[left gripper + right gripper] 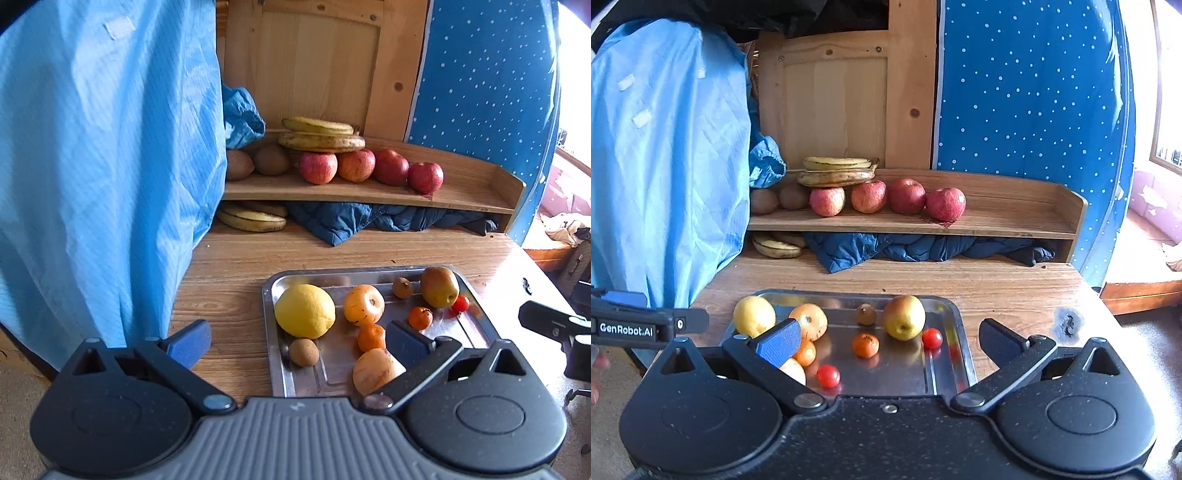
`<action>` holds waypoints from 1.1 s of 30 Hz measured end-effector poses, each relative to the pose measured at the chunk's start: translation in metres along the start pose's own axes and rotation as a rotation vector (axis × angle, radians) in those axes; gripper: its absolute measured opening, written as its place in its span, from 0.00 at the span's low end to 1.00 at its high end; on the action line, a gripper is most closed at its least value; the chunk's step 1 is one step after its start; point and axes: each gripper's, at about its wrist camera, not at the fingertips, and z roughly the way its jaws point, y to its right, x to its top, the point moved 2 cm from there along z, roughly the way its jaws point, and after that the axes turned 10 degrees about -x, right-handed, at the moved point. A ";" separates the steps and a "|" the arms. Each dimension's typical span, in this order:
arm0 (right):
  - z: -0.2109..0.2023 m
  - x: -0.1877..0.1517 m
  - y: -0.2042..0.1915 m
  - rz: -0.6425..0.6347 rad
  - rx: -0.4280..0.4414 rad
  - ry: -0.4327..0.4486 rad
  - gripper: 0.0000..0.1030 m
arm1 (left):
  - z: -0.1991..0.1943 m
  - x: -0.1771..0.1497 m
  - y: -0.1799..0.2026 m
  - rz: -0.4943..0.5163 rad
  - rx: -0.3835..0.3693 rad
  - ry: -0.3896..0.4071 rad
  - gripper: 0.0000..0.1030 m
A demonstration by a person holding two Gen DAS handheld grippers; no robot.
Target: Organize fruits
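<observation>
A steel tray (474,328) (955,332) on the wooden table holds a yellow lemon (304,311) (754,316), orange persimmons (364,304) (809,320), small mandarins (420,317) (865,345), a pear (439,287) (904,316), cherry tomatoes (932,338) and small brown fruits (303,352). My left gripper (297,343) hovers open over the tray's near left. Above the tray's near edge my right gripper (890,341) is open too, holding nothing. On the wooden shelf (461,192) (1008,221) lie several red apples (369,166) (886,199), bananas (321,134) (836,171) and kiwis (271,159).
A light blue garment (103,166) (665,166) hangs at the left, over the table edge. Dark blue cloth (369,218) (923,247) and two more bananas (253,218) lie under the shelf. A spotted blue sheet (487,85) stands behind at the right. The other gripper (554,325) shows at the far right.
</observation>
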 end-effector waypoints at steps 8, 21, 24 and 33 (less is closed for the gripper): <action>-0.029 -0.017 -0.007 -0.010 -0.008 -0.014 0.99 | -0.019 -0.017 -0.007 0.003 -0.010 0.002 0.99; -0.042 -0.031 0.003 0.001 -0.007 -0.040 0.99 | -0.035 -0.036 0.001 0.065 -0.006 0.009 1.00; -0.041 -0.034 0.010 0.003 0.007 -0.044 0.99 | -0.036 -0.037 0.005 0.054 -0.005 0.016 1.00; -0.045 -0.047 0.031 -0.048 0.060 -0.030 0.99 | -0.036 -0.045 0.028 0.005 0.008 0.008 1.00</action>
